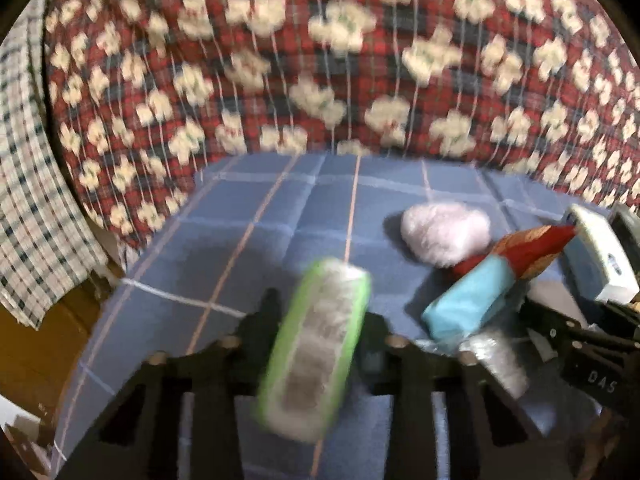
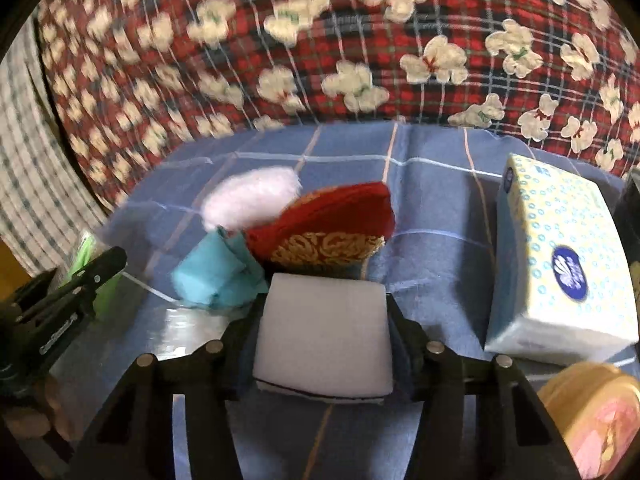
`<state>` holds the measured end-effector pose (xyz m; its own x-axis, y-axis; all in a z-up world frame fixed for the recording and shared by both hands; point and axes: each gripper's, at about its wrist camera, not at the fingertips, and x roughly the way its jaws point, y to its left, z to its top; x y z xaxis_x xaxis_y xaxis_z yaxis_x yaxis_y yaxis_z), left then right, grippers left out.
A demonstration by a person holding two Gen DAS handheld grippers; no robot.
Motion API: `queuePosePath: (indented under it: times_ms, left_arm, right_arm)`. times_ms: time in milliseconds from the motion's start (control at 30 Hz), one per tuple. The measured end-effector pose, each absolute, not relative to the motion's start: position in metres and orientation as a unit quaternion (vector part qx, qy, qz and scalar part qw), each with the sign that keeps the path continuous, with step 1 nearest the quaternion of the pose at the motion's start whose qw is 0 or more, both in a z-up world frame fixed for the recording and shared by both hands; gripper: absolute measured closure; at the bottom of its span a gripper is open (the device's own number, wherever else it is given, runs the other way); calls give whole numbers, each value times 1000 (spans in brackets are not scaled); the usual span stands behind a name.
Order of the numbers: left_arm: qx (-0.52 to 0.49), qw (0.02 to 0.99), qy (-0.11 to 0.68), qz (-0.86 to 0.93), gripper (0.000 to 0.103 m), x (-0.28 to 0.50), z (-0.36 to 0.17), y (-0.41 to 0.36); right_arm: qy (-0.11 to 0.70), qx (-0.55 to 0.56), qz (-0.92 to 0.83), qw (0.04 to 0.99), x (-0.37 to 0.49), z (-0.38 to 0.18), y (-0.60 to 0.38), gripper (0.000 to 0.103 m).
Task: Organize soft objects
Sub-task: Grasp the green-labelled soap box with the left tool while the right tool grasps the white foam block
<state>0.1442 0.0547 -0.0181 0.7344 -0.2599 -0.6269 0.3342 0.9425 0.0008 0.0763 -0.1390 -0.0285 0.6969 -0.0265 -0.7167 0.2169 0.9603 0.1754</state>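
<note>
My left gripper (image 1: 320, 314) is shut on a green-edged grey scrub pad (image 1: 316, 344), held upright and blurred above the blue checked sheet (image 1: 240, 220). My right gripper (image 2: 326, 310) is shut on a white foam block (image 2: 324, 336), its fingers pressed against both sides. Just beyond the block lie a red pouch with gold pattern (image 2: 324, 224), a folded light-blue cloth (image 2: 216, 276) and a pink fluffy ball (image 2: 250, 196). The left wrist view shows these to the right: ball (image 1: 444, 236), cloth (image 1: 468, 300), pouch (image 1: 532, 248).
A tissue pack (image 2: 560, 264) stands on the right, with a round yellow-and-pink tin (image 2: 592, 412) in front of it. Clear plastic wrap (image 2: 180, 332) lies by the cloth. A red plaid quilt with white bears (image 1: 320, 60) walls the back. A checked cloth (image 1: 28, 180) hangs at the left.
</note>
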Motion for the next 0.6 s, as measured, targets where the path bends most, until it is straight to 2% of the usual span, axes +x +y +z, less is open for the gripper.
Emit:
queuePosePath:
  times_ms: [267, 433, 600]
  left_arm:
    - [-5, 943, 264, -205, 79, 127, -2, 65]
    - [-12, 937, 245, -249, 79, 112, 2, 52]
    - [-7, 934, 238, -268, 79, 101, 4, 38]
  right_arm:
    - [264, 117, -28, 957, 39, 4, -129, 47]
    - [193, 49, -48, 979, 11, 23, -120, 47]
    - [165, -3, -62, 984, -10, 28, -117, 46]
